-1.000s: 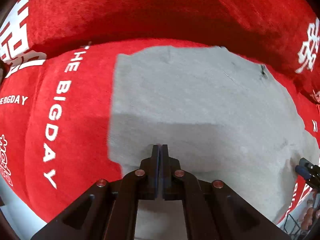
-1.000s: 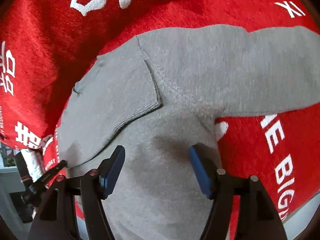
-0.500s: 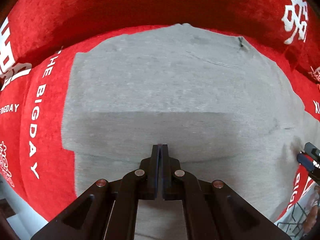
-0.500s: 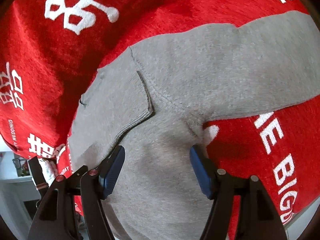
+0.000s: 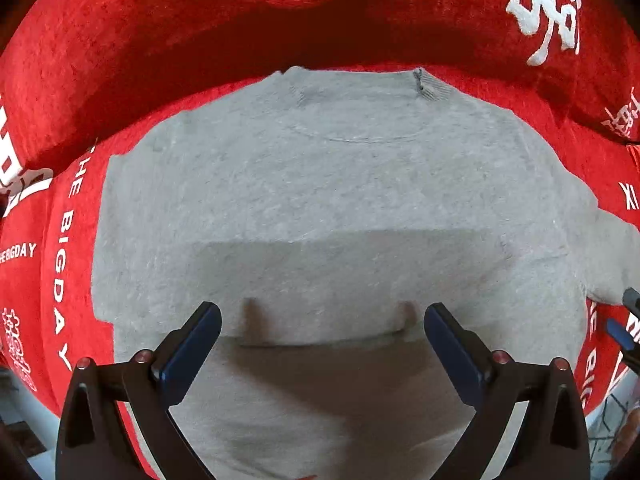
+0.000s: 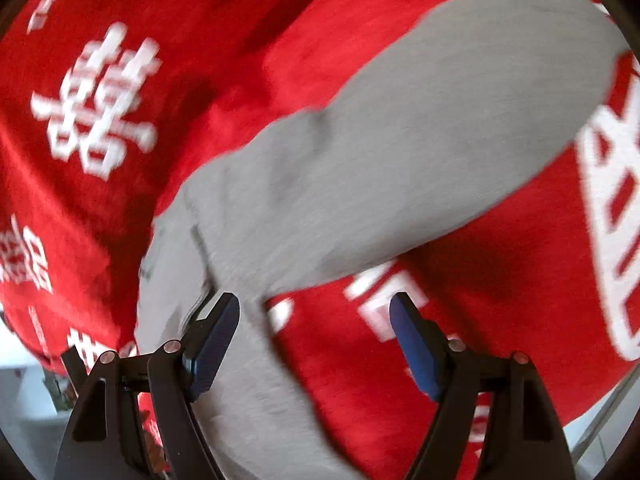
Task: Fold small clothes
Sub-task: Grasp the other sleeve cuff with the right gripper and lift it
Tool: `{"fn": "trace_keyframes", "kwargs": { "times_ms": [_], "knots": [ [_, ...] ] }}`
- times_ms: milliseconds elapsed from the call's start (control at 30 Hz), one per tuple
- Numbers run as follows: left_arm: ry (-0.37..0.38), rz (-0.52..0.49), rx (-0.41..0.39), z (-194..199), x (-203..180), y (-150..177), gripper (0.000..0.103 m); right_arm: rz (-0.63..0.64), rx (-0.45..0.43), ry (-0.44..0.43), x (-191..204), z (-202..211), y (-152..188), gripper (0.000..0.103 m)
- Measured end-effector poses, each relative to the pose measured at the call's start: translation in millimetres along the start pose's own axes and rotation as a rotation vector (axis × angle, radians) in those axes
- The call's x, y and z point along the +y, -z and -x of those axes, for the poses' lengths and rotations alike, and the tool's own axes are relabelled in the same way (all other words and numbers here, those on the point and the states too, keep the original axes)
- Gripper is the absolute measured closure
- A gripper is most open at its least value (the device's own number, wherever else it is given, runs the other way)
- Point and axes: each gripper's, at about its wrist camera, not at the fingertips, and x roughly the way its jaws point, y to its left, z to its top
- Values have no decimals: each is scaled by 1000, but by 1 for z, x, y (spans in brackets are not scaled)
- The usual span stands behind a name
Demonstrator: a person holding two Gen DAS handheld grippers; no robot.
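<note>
Currently, garment: grey sweater (image 5: 320,200) lies flat on the red printed cloth (image 5: 280,12), neckline at the upper middle of the left wrist view, body filling the centre of the frame.
Left hand-held gripper (image 5: 322,344): jaws opening, spread wide at the lower middle of the frame; nothing between the pads; it hangs over the sweater's lower body with its shadow beneath.
Right hand-held gripper (image 6: 314,336): jaws opening, spread; no fabric pinched. Left pad sits over the grey edge, right pad over bare red cloth.
Sleeve (image 6: 440,128): stretches from centre to the upper right of the right wrist view, unfolded.
Risk 1: right jaws straddle the sweater's edge, so a close there may catch the red cloth along with the knit and drag the cover.
Risk 2: knit looks soft and thick; a shallow pinch may take only the top layer and leave the fold crooked.
Risk 3: right view is motion-blurred, so judging the grasp point there is unreliable.
Left view only: neckline, collar seam, whole body outline, a faint horizontal crease across the middle.
Right view only: full length of the sleeve, underarm junction, and what may be a folded layer at the lower left, too blurred to confirm.
</note>
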Motion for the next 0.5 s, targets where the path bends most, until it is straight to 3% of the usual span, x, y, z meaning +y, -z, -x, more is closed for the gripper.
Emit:
{"fn": "trace_keyframes", "kwargs": {
  "times_ms": [100, 233, 333, 500],
  "knots": [
    [-26, -8, 26, -12, -6, -8, 1, -90, -76, 14, -36, 23, -17, 23],
    [13, -26, 50, -28, -22, -15, 1, -233, -166, 7, -82, 45, -38, 23],
    [29, -38, 17, -32, -34, -21, 1, -350, -236, -96, -111, 58, -53, 23],
    [93, -18, -9, -48, -54, -40, 1, -417, -289, -169, -126, 63, -78, 23]
  ]
}}
